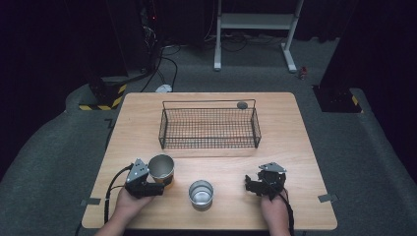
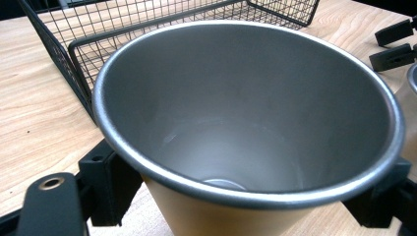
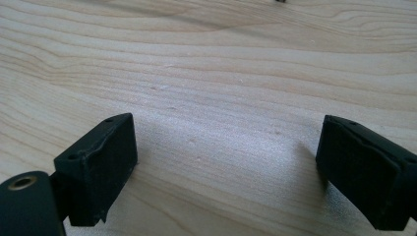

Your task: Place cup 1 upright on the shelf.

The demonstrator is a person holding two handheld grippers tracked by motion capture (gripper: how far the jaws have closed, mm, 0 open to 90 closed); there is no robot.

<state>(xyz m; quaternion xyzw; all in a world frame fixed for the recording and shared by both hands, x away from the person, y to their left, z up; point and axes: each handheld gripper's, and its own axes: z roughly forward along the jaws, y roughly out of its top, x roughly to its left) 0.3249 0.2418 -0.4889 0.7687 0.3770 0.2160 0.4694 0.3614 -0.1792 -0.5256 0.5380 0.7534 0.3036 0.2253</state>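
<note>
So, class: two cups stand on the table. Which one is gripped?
The tan-sided cup, the left one, nearer the wire basket: the left hand-held gripper clamps its sides. The all-silver cup stands free mid-table, untouched.

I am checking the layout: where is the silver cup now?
In the high view the silver cup stands near the table's front edge, between the two grippers, right of the tan cup.

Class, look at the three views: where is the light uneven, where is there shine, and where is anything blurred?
High view: the table is lit, the room around it dark. Left gripper view: the left gripper is shut on the tan cup, whose metal lining shows soft sheen, near rim slightly blurred. Right gripper view: the right gripper stands open, casting soft shadows on sharp wood grain.
</note>
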